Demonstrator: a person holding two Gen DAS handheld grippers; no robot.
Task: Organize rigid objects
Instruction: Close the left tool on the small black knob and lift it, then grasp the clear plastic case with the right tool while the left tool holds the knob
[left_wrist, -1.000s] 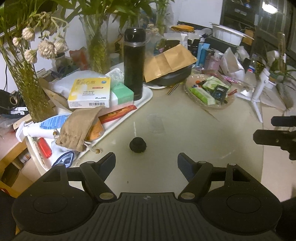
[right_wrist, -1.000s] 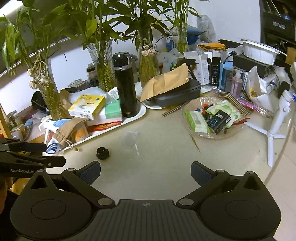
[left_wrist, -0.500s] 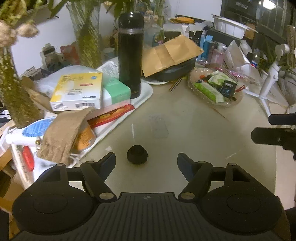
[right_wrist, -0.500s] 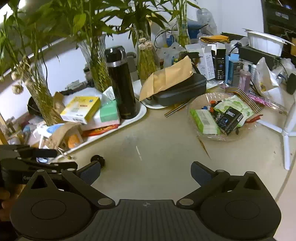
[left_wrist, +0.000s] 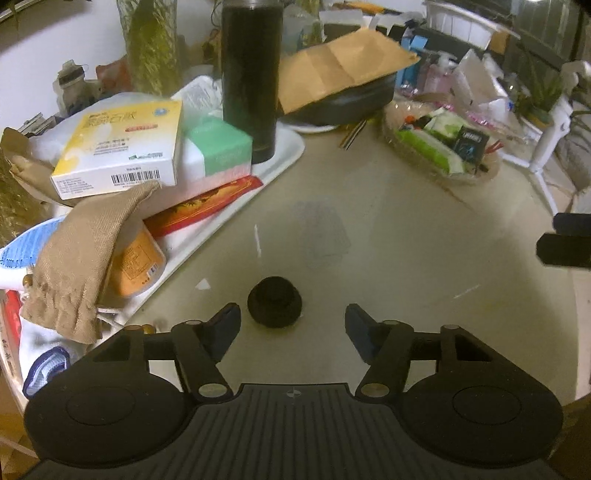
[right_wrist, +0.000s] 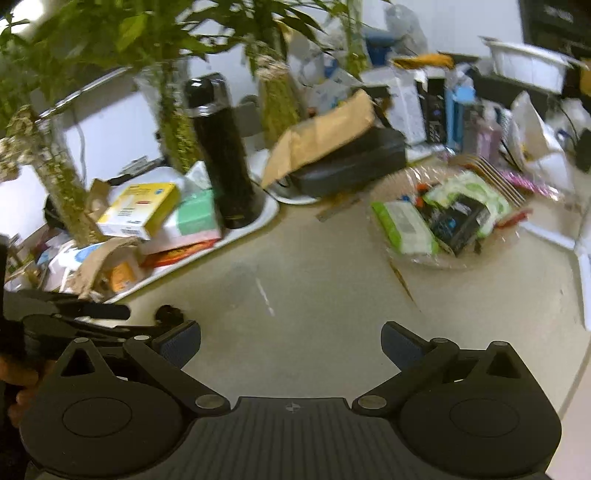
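A small round black cap (left_wrist: 275, 302) lies on the beige table, just ahead of my left gripper (left_wrist: 293, 325), which is open with the cap a little left of centre between its fingertips. In the right wrist view the cap (right_wrist: 169, 314) shows partly behind the left gripper's fingers (right_wrist: 92, 312). My right gripper (right_wrist: 291, 343) is open and empty over bare table. A tall black flask (left_wrist: 251, 77) stands on the white tray (left_wrist: 284, 162) at the back left.
The tray holds a yellow box (left_wrist: 122, 144), a green box (left_wrist: 218, 147), a tan pouch (left_wrist: 81, 254) and an orange packet. A clear bowl of packets (left_wrist: 443, 147) sits at right. A black case under a brown envelope (left_wrist: 343, 74) and vases of plants stand behind.
My left gripper has moved forward and down towards the black cap, which now lies close between its fingertips. The right gripper has moved forward and left, its view blurred.
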